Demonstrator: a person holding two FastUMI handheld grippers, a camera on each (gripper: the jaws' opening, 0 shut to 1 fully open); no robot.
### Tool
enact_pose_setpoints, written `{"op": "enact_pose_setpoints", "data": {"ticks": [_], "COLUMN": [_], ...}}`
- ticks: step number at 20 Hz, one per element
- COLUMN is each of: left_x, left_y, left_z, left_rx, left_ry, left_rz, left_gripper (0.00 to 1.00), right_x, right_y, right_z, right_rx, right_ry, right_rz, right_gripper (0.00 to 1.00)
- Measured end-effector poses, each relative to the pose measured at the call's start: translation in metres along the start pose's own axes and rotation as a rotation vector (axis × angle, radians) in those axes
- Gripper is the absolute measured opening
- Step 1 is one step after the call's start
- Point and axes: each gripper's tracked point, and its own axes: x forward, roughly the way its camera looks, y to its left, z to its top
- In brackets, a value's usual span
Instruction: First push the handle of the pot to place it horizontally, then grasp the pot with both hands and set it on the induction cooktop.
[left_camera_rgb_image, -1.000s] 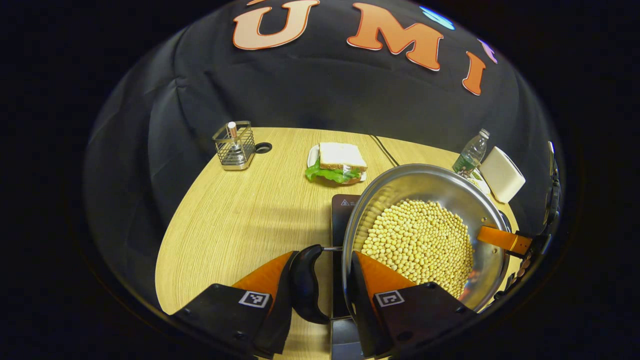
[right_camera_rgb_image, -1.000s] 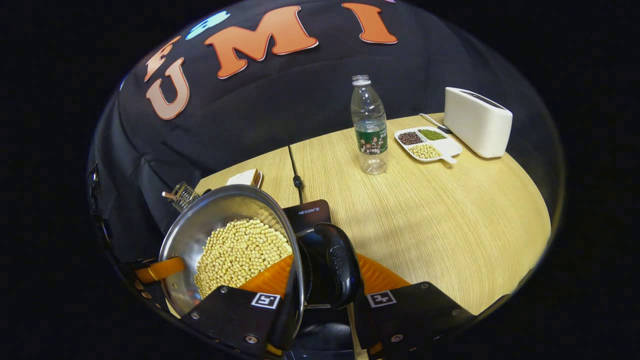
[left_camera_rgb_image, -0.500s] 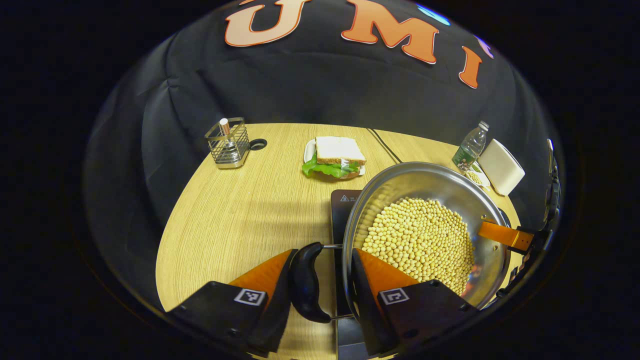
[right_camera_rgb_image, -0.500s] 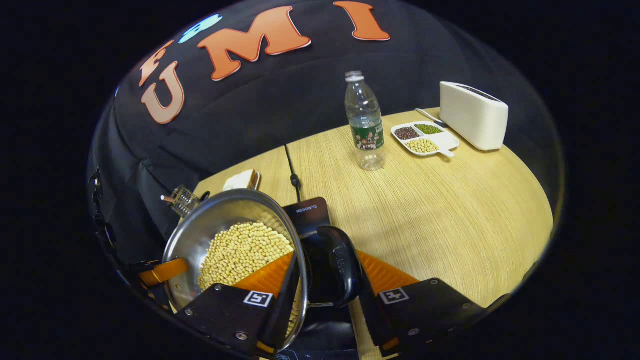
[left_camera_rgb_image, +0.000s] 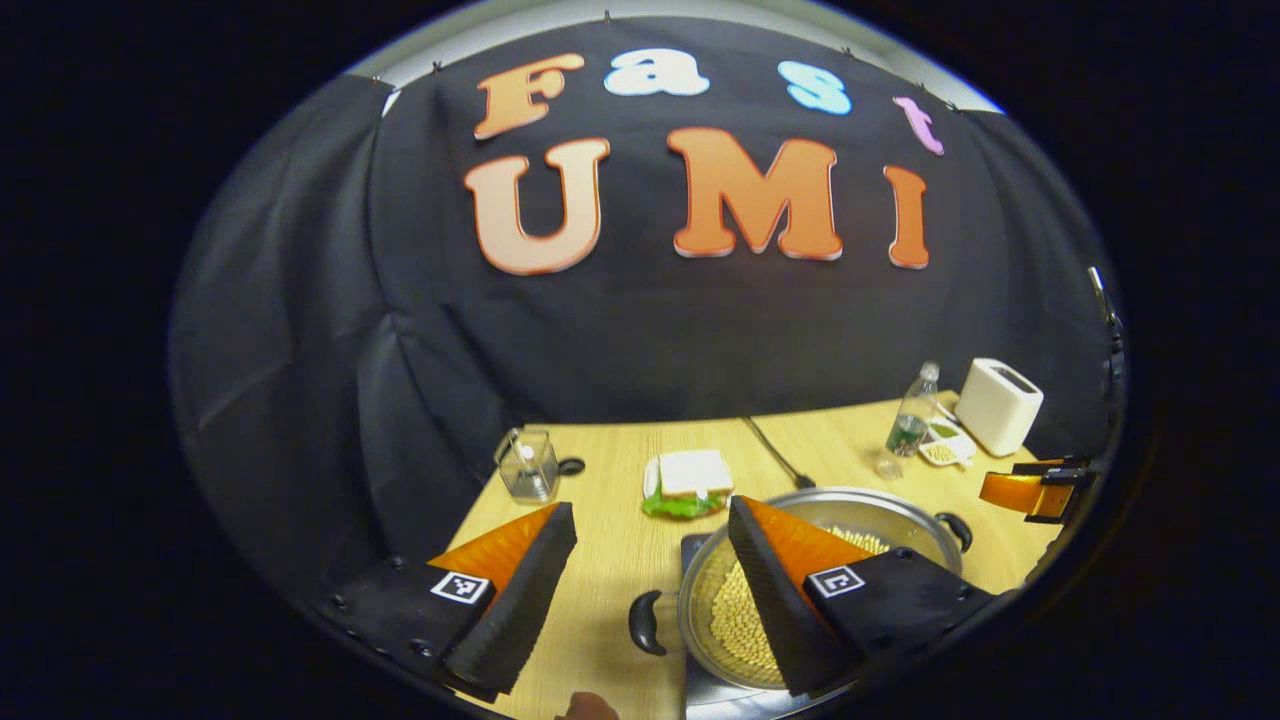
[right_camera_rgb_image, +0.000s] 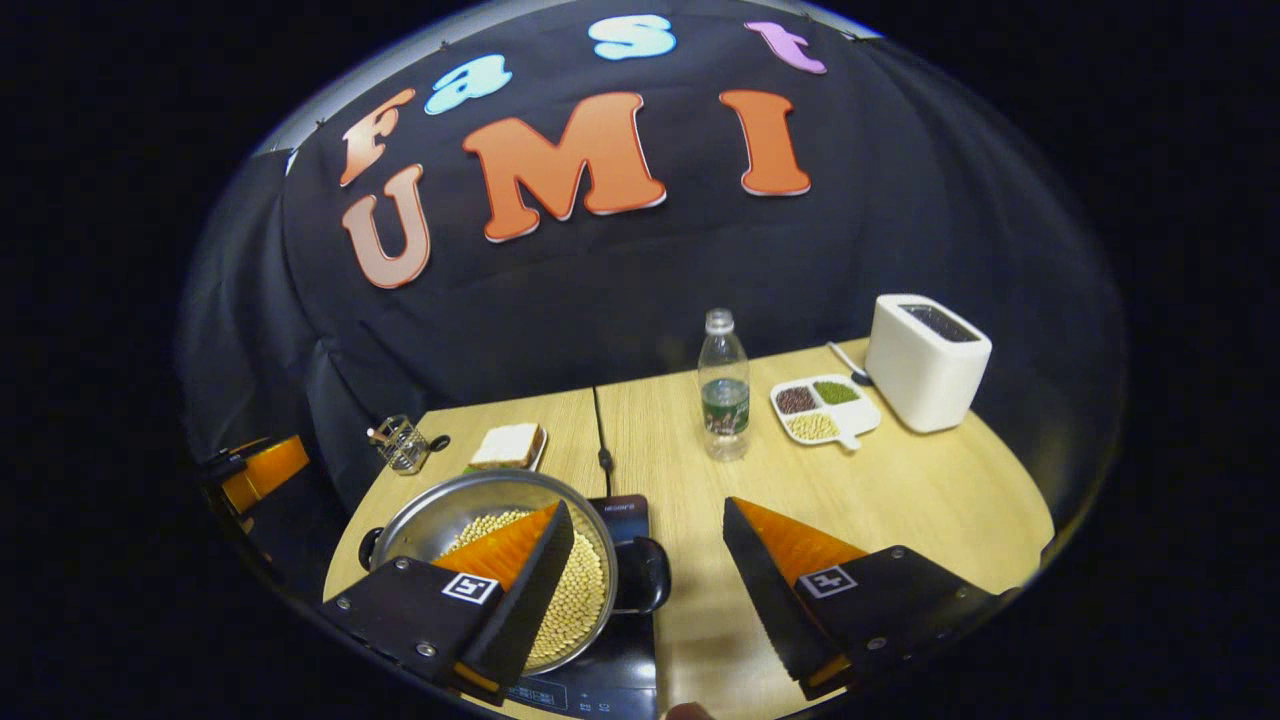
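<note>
Both grippers, left and right, hang with fingers spread wide and empty above the round stainless-steel pot of pale yellow beans, which sits on the black induction cooktop on the light wooden table, its 2 black side handles free.

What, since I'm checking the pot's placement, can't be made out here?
Cooktop: right gripper view, mostly under the pot; its front is cut off by the edge.
Beans: left gripper view, partly behind a finger.
Tray: left gripper view, contents too small.
</note>
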Motion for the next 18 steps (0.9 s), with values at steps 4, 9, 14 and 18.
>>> {"op": "enact_pose_setpoints", "data": {"ticks": [4,9,14,18], "left_x": [-0.054,-0.125,-0.188,-0.228], "left_y": [0.008,0.038,0.080,0.121], "left_z": [0.072,0.136,0.156,0.174], "left_rx": [-0.048,-0.079,-0.100,-0.051], "left_ry": [-0.174,-0.321,-0.365,-0.447], "left_rz": [0.017,0.023,0.038,0.154], "left_gripper": [1.00,1.00,0.99,0.97], "right_x": [-0.052,-0.121,-0.187,-0.225], "right_y": [-0.016,-0.051,-0.105,-0.137], "right_z": [0.057,0.117,0.160,0.176], "right_rx": [-0.029,-0.067,-0.083,-0.083], "right_ry": [-0.117,-0.272,-0.397,-0.450], "right_rz": [0.010,-0.026,-0.111,-0.164], "right_gripper": [0.93,0.94,0.94,0.94]}}
